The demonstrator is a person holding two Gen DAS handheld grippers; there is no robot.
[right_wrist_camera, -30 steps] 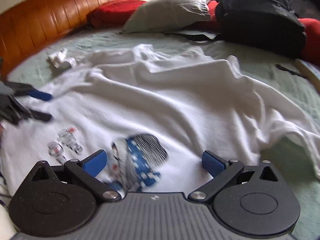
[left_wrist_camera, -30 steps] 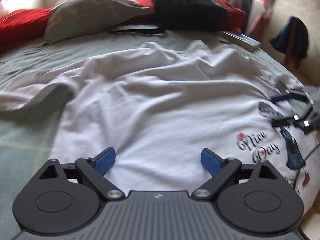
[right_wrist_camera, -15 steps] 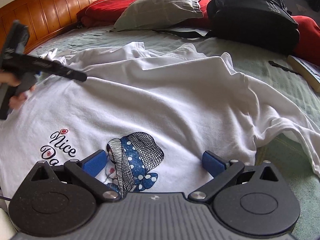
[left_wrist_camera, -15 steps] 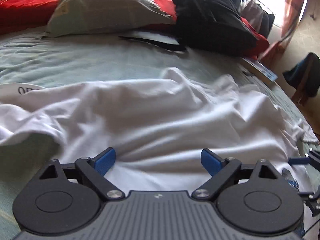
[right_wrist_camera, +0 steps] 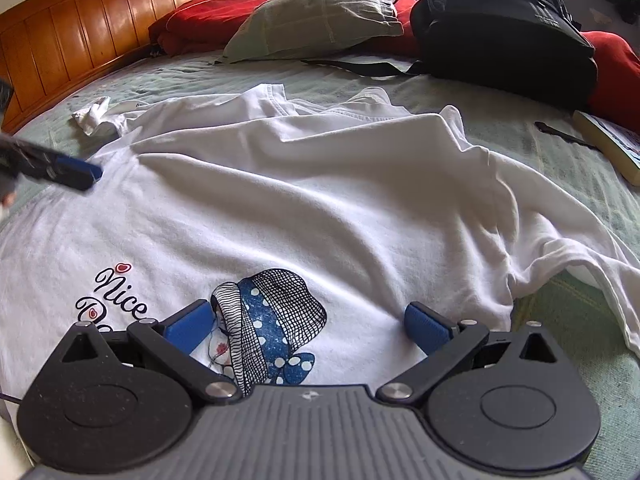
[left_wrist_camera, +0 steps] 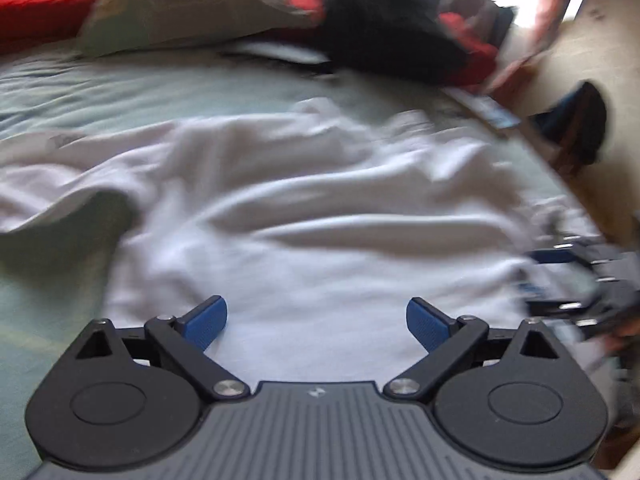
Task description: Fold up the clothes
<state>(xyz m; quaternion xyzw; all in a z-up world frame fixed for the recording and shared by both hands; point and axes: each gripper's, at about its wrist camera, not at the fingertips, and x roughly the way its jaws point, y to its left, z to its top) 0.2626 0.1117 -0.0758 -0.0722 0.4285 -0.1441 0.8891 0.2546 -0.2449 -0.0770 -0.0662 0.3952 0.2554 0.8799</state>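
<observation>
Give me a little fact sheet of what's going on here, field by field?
place: bed with green cover, wooden headboard
garment: white T-shirt, spread out, wrinkled, not folded
print: "Nice" lettering and a figure in a blue dotted hat
left tool: open, above the shirt, holding nothing
right tool: open, above the print, holding nothing
nearby: grey pillow, black backpack, book

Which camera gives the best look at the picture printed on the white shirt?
The right wrist view: the blue-hatted figure print on the white cotton T-shirt is sharp, beside "Nice" lettering. The left wrist view is blurred, showing only blue specks at the shirt's right edge.
</observation>
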